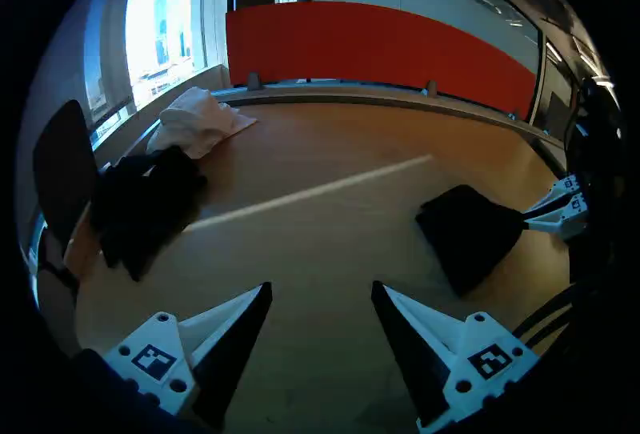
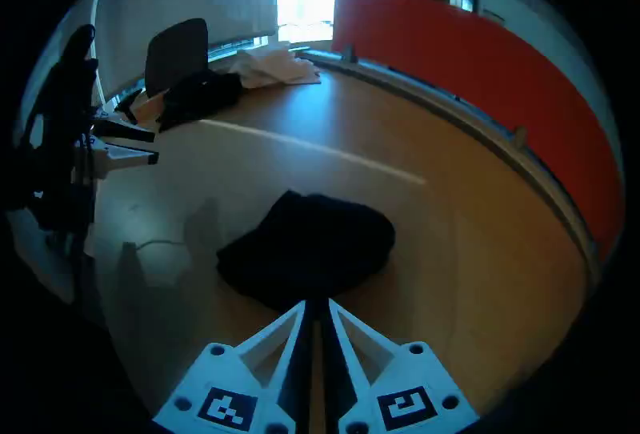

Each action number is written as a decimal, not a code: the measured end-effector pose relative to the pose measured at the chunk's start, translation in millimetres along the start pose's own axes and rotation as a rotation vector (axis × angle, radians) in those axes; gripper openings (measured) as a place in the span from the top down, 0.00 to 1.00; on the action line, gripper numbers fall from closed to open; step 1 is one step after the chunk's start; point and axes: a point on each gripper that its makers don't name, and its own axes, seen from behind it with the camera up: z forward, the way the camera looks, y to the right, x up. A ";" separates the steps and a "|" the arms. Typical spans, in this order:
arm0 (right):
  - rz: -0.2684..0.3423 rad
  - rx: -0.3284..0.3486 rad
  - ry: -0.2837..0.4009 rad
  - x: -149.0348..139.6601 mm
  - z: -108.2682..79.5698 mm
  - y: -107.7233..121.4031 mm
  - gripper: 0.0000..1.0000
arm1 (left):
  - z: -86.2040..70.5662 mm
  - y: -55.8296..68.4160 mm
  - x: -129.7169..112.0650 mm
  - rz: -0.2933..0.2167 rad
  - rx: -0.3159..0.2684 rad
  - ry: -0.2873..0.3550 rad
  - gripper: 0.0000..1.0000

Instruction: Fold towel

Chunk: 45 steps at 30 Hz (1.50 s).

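Observation:
A black towel (image 2: 308, 250) lies bunched on the wooden table (image 2: 448, 218). My right gripper (image 2: 316, 307) is shut on the towel's near edge, fingers almost together. In the left gripper view the same towel (image 1: 468, 234) narrows to a point where the right gripper (image 1: 552, 211) pinches it at the table's right side. My left gripper (image 1: 320, 302) hovers open over bare table, well left of the towel, with nothing between its fingers. It also appears at the far left of the right gripper view as the left gripper (image 2: 132, 146), open.
A heap of black cloth (image 1: 144, 202) and a crumpled white towel (image 1: 196, 122) sit at the table's far left corner. A dark chair (image 1: 64, 170) stands beside them. A red partition (image 1: 376, 42) runs along the table's back edge. Windows lie beyond.

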 end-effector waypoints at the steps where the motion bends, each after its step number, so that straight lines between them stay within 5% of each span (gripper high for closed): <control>1: -0.004 0.000 0.008 6.9 -3.4 1.5 0.95 | 0.2 0.7 1.3 0.001 -0.001 0.002 0.08; 20: -0.059 -0.036 0.083 89.2 -66.2 36.7 0.95 | 0.0 12.1 18.5 0.007 -0.017 0.029 0.08; 45: 0.009 -0.156 0.084 74.5 -130.6 125.8 0.95 | 5.0 23.4 27.0 0.032 -0.041 0.031 0.08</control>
